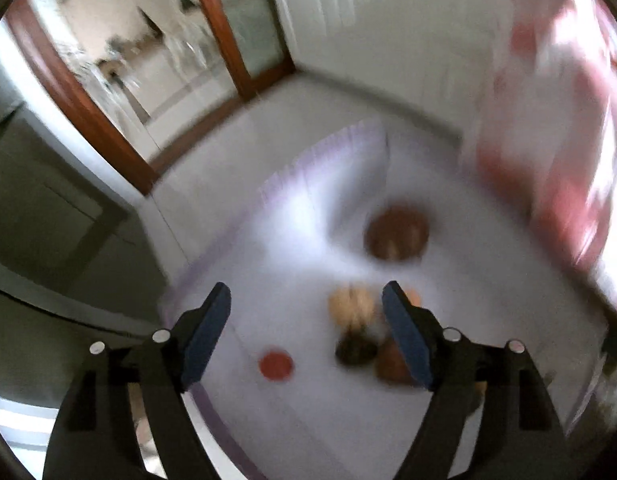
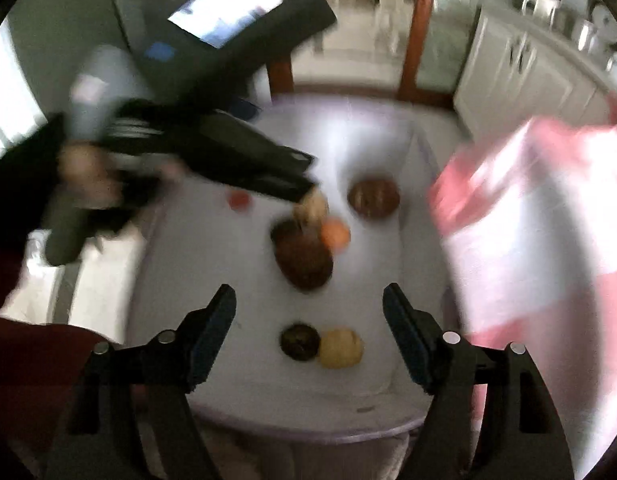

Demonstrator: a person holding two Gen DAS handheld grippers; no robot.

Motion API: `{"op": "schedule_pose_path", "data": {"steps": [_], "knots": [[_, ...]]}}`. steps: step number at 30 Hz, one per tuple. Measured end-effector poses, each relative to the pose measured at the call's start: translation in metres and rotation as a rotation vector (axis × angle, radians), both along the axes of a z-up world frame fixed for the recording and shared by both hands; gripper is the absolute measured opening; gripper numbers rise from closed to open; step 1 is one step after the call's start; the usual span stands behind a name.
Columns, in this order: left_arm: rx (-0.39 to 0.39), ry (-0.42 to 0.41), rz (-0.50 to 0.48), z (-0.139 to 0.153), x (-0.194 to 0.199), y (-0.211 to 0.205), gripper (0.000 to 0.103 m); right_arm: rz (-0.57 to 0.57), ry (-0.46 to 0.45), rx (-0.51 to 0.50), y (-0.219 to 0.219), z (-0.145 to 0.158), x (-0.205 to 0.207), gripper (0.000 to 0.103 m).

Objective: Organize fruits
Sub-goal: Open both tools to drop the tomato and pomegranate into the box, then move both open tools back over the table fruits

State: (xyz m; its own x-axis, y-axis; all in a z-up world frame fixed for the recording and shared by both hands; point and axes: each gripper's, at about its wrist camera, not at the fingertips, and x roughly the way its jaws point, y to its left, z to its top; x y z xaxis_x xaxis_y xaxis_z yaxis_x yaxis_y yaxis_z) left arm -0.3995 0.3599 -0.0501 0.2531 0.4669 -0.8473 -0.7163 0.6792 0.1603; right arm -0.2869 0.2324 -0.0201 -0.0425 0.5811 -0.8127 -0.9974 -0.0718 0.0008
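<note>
Both tongs, left (image 1: 306, 296) and right (image 2: 308, 298), gape empty above the table (image 2: 236, 360). The blurred fruits, dark (image 2: 299, 341) beside pale (image 2: 341, 348), look roundish; no long axis discernible.

Left gripper (image 1: 306, 300), right gripper (image 2: 309, 302): jaws apart, empty.

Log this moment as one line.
left tool: open, empty | right tool: open, empty | fruits: loose on white table | blur: heavy

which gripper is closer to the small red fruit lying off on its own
Left. In the right wrist view, the left gripper reaches over the table just beside the red fruit; the right gripper hangs open well back, beyond the clustered fruits.
</note>
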Motion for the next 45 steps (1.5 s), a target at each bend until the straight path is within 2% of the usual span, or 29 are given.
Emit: {"op": "schedule_pose_path", "data": {"steps": [2, 3, 4, 6, 8, 12, 15, 17, 20, 23, 27, 30, 35, 37, 40, 42, 45], "knots": [[0.061, -0.136, 0.037, 0.041, 0.007, -0.005, 0.09, -0.017, -0.016, 0.145, -0.028, 0.044, 0.008, 0.077], [0.086, -0.2, 0.045, 0.059, 0.012, -0.011, 0.098, -0.035, -0.032, 0.191, -0.04, 0.059, 0.013, 0.081], [0.113, -0.28, 0.047, 0.08, 0.02, -0.021, 0.101, -0.081, -0.061, 0.258, -0.057, 0.078, 0.024, 0.084], [0.133, -0.379, 0.029, 0.103, 0.037, -0.04, 0.101, -0.165, -0.09, 0.331, -0.084, 0.099, 0.044, 0.087], [0.115, -0.448, -0.036, 0.121, 0.068, -0.064, 0.101, -0.285, -0.115, 0.372, -0.117, 0.112, 0.076, 0.087], [0.049, -0.481, -0.244, 0.136, 0.147, -0.12, 0.101, -0.559, -0.164, 0.398, -0.18, 0.121, 0.145, 0.087], [0.045, -0.488, -0.375, 0.134, 0.216, -0.169, 0.101, -0.798, -0.162, 0.383, -0.232, 0.118, 0.21, 0.087], [0.007, -0.484, -0.441, 0.131, 0.268, -0.201, 0.101, -0.933, -0.14, 0.357, -0.26, 0.108, 0.256, 0.087], [-0.085, -0.475, -0.474, 0.115, 0.342, -0.233, 0.101, -1.111, -0.092, 0.307, -0.297, 0.092, 0.322, 0.087], [-0.127, -0.483, -0.392, 0.101, 0.404, -0.237, 0.101, -1.237, -0.014, 0.322, -0.339, 0.079, 0.367, 0.087], [-0.122, -0.485, -0.288, 0.097, 0.467, -0.242, 0.101, -1.304, 0.049, 0.36, -0.355, 0.072, 0.407, 0.087], [-0.175, -0.497, -0.236, 0.095, 0.501, -0.238, 0.101, -1.322, 0.073, 0.365, -0.35, 0.064, 0.426, 0.087], [-0.111, -0.433, -0.267, 0.093, 0.531, -0.238, 0.101, -1.333, 0.052, 0.326, -0.333, 0.065, 0.46, 0.087], [-0.132, -0.411, -0.305, 0.091, 0.537, -0.235, 0.101, -1.33, 0.048, 0.323, -0.325, 0.068, 0.477, 0.087], [-0.082, -0.379, -0.352, 0.091, 0.547, -0.233, 0.101, -1.336, 0.08, 0.308, -0.312, 0.065, 0.513, 0.087], [-0.114, -0.361, -0.378, 0.087, 0.554, -0.23, 0.101, -1.333, 0.095, 0.288, -0.303, 0.062, 0.531, 0.087], [-0.188, -0.345, -0.387, 0.081, 0.561, -0.221, 0.101, -1.329, 0.081, 0.236, -0.287, 0.056, 0.552, 0.079]]}}
